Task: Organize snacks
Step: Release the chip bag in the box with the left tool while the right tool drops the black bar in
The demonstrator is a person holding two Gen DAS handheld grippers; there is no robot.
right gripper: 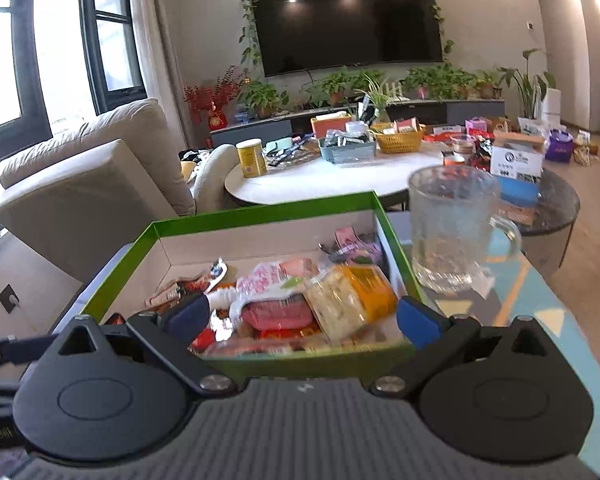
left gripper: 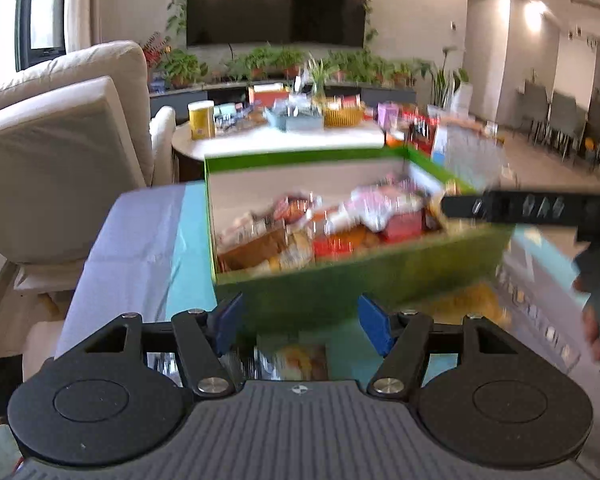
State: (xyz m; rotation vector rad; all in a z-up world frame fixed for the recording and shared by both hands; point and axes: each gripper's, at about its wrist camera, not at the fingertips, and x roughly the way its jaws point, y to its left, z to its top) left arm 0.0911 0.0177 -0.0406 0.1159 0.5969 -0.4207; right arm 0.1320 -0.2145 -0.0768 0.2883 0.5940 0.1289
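A green box (right gripper: 260,210) with a white inside holds several snack packets, among them a yellow-orange packet (right gripper: 352,300) and a pink one (right gripper: 276,314). In the left wrist view the box (left gripper: 340,292) is blurred and stands just ahead of my left gripper (left gripper: 300,328), which is open and empty. A small snack packet (left gripper: 300,360) lies on the table below its jaws. My right gripper (right gripper: 304,316) is open and empty, hovering over the box's near edge. The right gripper's finger (left gripper: 500,208) shows from the side over the box's right rim.
A glass mug (right gripper: 456,224) stands right of the box on the blue tablecloth (left gripper: 140,248). A beige sofa (right gripper: 92,188) is at the left. A round white table (right gripper: 320,178) behind carries a yellow can (right gripper: 251,158), baskets and more snacks.
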